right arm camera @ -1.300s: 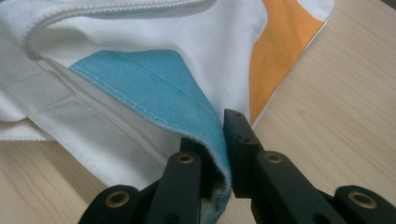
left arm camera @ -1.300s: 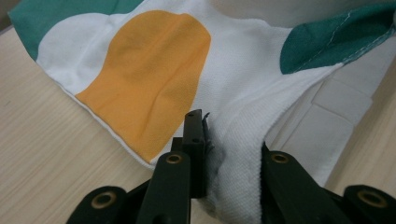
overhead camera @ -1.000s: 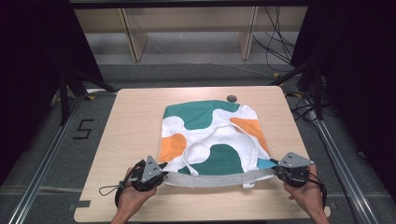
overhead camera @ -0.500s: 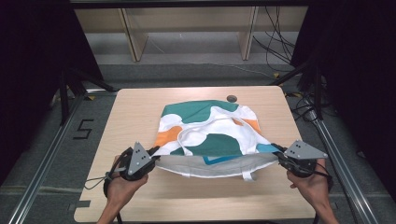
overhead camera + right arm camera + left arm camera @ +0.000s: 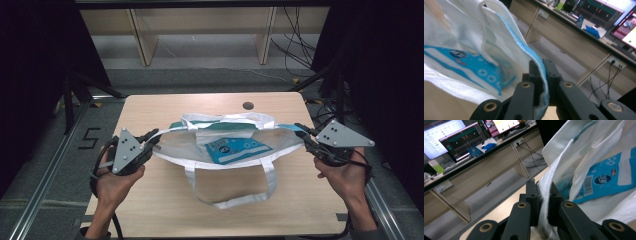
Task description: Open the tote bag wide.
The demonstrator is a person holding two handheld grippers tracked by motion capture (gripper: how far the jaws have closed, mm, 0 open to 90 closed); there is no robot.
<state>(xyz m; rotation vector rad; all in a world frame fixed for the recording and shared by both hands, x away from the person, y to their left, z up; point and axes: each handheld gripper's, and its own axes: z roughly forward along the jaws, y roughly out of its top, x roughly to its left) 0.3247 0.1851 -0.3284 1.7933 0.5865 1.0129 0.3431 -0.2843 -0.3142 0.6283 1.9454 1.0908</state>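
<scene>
One tote bag [image 5: 230,142], one blue packet [image 5: 237,148], two claws, one table [image 5: 165,200].

bag [image 5: 180,150] mostly white inside, teal trim along far rim, white strap handles. packet [image 5: 235,148] in it bright blue w/ white print, dark blue oval logo. table [image 5: 165,205] light wood grain. gripper jaws black, brass-coloured rivets, top plates grey.

The left gripper [image 5: 152,141] and right gripper [image 5: 303,135] stretch the white tote bag [image 5: 225,145] open above the table [image 5: 165,210].
</scene>
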